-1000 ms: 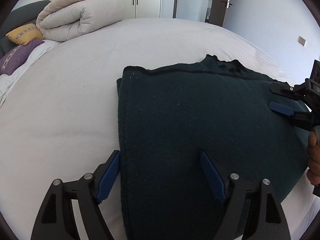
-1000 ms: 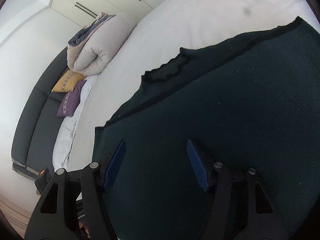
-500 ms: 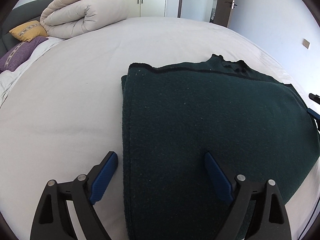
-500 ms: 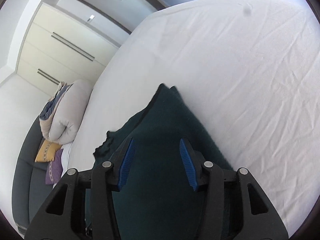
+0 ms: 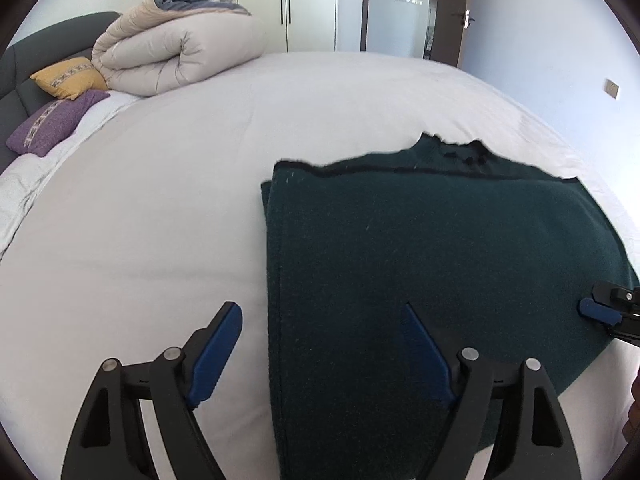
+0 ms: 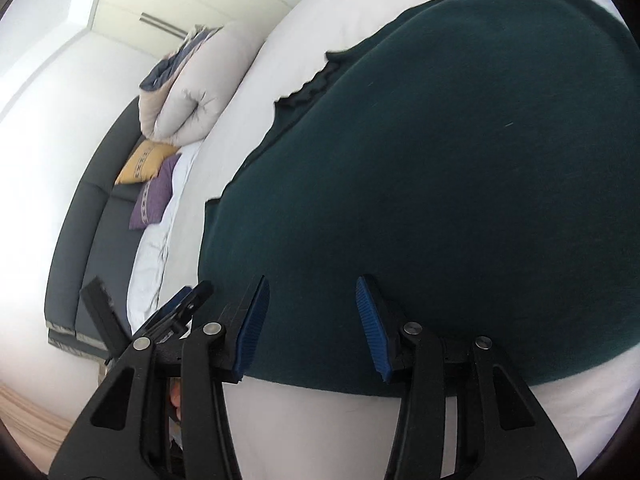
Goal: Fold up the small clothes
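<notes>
Dark green sweater (image 5: 432, 272) lies flat on the white bed (image 5: 168, 208), already doubled over: two layers show along its left side, and the neckline sits at the far edge, away from both tools.

Left gripper (image 5: 324, 344): jaws wide, holding nothing. It straddles the sweater's left folded edge near the close end. One finger is over bare sheet, the other over cloth. Cannot tell whether the tips touch the fabric or hover just above it.

Right gripper (image 6: 312, 316): jaws partly open, nothing between them. It sits at the near hem on the sweater's right side, fingers pointing across the cloth toward the neckline. In the left view only its blue tip shows, at the sweater's right edge.

Key relation: the sweater runs broad from left to right between the two tools, with its near hem just ahead of both and the neckline well beyond. Each tool is closest to its own near corner; neither is close to the far edge.

Judgement: the next fold likely starts from this near hem, each tool pinching its corner and carrying it toward the neckline. Thick, soft knit; a shallow pinch may catch the top layer only.

Rolled duvet (image 5: 180, 60) and two cushions (image 5: 60, 100) lie well apart, by the headboard.
</notes>
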{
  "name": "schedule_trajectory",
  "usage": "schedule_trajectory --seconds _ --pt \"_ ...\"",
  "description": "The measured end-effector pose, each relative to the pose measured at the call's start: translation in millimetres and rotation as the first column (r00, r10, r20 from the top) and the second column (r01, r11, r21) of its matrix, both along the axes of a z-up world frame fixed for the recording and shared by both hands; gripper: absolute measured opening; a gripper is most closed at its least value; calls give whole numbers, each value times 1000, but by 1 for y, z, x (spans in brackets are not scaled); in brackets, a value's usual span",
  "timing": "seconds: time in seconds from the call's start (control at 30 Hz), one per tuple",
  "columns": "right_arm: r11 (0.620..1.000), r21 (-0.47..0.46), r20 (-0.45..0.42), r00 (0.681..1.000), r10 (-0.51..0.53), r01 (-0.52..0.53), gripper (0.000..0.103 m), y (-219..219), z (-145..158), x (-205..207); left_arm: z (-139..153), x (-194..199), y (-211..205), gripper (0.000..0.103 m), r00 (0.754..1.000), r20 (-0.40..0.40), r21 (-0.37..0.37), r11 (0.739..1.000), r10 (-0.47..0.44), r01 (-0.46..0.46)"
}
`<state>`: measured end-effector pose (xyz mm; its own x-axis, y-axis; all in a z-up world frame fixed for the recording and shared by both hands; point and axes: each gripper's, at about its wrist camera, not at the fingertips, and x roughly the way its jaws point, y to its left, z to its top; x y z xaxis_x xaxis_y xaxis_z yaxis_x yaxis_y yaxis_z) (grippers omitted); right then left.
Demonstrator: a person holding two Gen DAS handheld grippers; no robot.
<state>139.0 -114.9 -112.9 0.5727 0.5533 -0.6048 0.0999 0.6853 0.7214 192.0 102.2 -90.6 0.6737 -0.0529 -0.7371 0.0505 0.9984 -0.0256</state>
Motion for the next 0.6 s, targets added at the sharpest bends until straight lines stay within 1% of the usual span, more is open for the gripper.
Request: schedule_trajectory --seconds 0.07,0.1,0.13,0.2,0.23,0.27,0.3,0.33,0.37,0.43,0.47,0.5,0.57,0.6 --pt "998 -3 3 998 -70 70 43 -26 3 -14 15 -11 -6 83 996 82 -27 999 -37 39" --pt "995 8 5 995 -102 102 43 -39 3 -19 19 -15 -11 83 992 104 -39 997 -66 71" --pt "990 27 7 990 -138 138 43 -53 3 -25 18 -17 -16 83 990 107 -46 994 -93 99" --pt "978 48 10 979 -205 205 43 -77 1 -36 5 -14 -29 83 990 52 -40 990 -134 136" --pt "971 54 9 972 -235 235 43 -88 -1 -43 -5 -11 -32 81 989 15 -45 988 -146 147" --pt "963 59 7 965 -263 262 43 -99 -1 -48 -16 -7 -34 76 989 -32 -50 988 -147 146" --pt "955 60 6 957 -290 289 43 -109 -1 -55 -28 -2 -35 75 986 -85 -62 988 -147 142" --pt "947 61 9 949 -315 314 43 -120 0 -61 -34 1 -34 75 983 -106 -75 987 -147 139" --pt "941 63 13 943 -332 331 43 -127 0 -66 -33 1 -32 75 985 -96 -88 987 -146 138" --pt "931 53 20 932 -362 360 43 -138 2 -75 -29 0 -28 74 983 -109 -98 986 -147 137" --pt "928 55 25 928 -371 369 43 -143 3 -79 -27 -2 -24 71 983 -112 -109 985 -143 130" --pt "921 37 23 921 -390 389 44 -148 6 -84 -26 -3 -18 69 983 -118 -128 984 -139 124" --pt "909 17 31 909 -416 416 45 -155 11 -90 -21 -4 -2 61 984 -126 -189 977 -123 97" --pt "902 12 34 901 -432 432 45 -159 14 -91 -16 -5 12 61 988 -118 -226 972 -96 67"
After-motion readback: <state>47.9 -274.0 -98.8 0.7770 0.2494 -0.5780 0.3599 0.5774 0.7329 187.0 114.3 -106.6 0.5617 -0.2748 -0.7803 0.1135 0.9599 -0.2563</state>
